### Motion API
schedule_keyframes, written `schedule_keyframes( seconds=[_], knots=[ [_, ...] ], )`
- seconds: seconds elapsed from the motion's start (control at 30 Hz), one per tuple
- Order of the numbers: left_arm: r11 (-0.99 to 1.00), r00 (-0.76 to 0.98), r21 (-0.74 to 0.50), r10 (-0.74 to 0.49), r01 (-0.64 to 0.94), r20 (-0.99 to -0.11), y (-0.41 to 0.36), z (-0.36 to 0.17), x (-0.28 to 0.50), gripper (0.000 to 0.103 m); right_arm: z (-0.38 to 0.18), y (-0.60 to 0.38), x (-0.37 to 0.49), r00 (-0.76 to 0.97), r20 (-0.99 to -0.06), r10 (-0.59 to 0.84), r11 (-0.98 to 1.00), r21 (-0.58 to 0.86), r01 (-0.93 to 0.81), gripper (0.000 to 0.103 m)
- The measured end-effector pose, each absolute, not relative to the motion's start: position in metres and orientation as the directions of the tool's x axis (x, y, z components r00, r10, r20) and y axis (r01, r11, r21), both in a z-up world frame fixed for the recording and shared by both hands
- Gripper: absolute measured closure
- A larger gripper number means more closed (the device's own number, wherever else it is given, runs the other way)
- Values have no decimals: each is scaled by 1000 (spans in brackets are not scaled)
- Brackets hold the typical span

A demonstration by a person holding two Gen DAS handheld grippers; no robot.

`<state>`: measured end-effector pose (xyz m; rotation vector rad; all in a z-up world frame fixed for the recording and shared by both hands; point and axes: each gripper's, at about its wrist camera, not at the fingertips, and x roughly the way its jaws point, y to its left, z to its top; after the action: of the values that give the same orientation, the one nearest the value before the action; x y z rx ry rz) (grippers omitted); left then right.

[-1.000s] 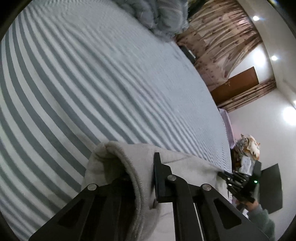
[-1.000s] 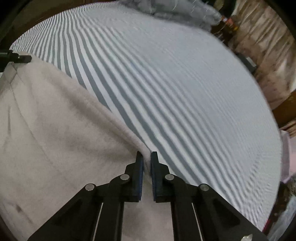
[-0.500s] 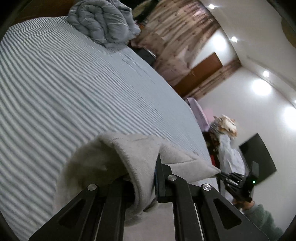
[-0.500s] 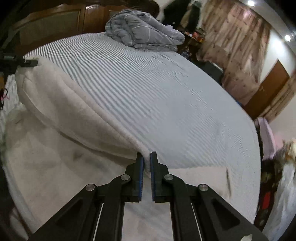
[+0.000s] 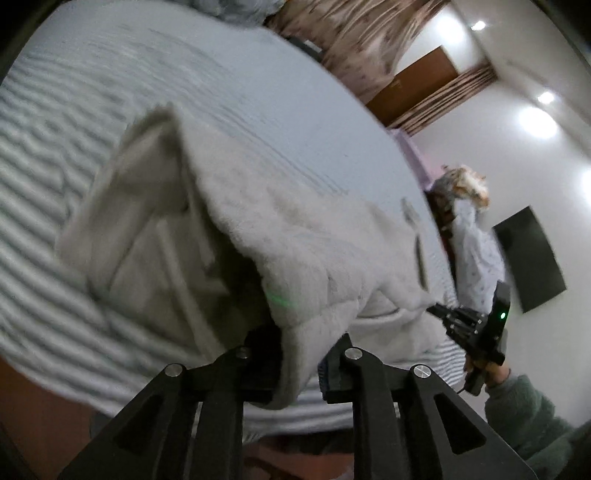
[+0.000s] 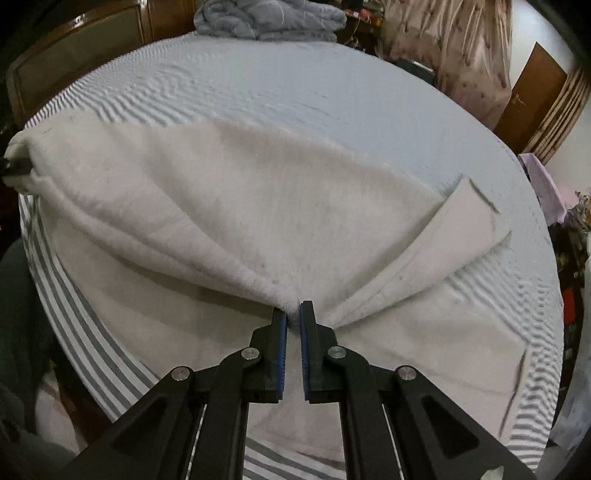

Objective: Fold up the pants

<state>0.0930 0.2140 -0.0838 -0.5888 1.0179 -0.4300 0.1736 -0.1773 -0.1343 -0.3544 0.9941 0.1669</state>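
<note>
Cream fleece pants lie on the striped bed, with their far edge lifted and drawn over toward the near side. My right gripper is shut on a fold of the pants near the middle; it also shows in the left wrist view. My left gripper is shut on the pants' thick edge, held above the bed near its front edge. The left gripper's tip shows at the far left of the right wrist view.
A grey folded duvet lies at the far end of the bed by the wooden headboard. Curtains and a brown door stand at the right. A person's green sleeve holds the right gripper.
Both grippers have pulled the held edge of the pants up and back toward the near side of the bed. The pants now fold over themselves.
</note>
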Motion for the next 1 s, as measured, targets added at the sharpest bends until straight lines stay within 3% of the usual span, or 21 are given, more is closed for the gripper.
schedule_keyframes(
  seconds=[0.17, 0.23, 0.27, 0.3, 0.57, 0.77, 1.0],
  knots=[
    [815, 474, -577, -530, 56, -703, 202, -76, 78, 77, -153, -180, 177, 523, -852, -3, 965, -140, -223, 86],
    [826, 473, -562, -510, 39, -718, 198, -72, 75, 58, -152, -179, 178, 529, -848, 3, 972, -122, -201, 82],
    [832, 477, -555, -497, 23, -725, 198, -70, 73, 38, -151, -179, 177, 535, -844, 24, 978, -90, -187, 79],
    [831, 480, -556, -492, 12, -726, 200, -68, 71, 31, -150, -181, 168, 537, -843, 36, 981, -72, -178, 77],
    [703, 495, -701, -570, -121, -656, 230, -77, 41, 26, -140, -206, 101, 565, -808, 164, 986, 140, -85, 67],
    [594, 475, -773, -627, -223, -618, 233, -98, 34, 26, -146, -214, 83, 546, -795, 265, 953, 301, -24, 65],
    [462, 508, -826, -652, -322, -563, 245, -108, 50, 26, -147, -218, 77, 544, -786, 292, 929, 368, 32, 64]
  ],
)
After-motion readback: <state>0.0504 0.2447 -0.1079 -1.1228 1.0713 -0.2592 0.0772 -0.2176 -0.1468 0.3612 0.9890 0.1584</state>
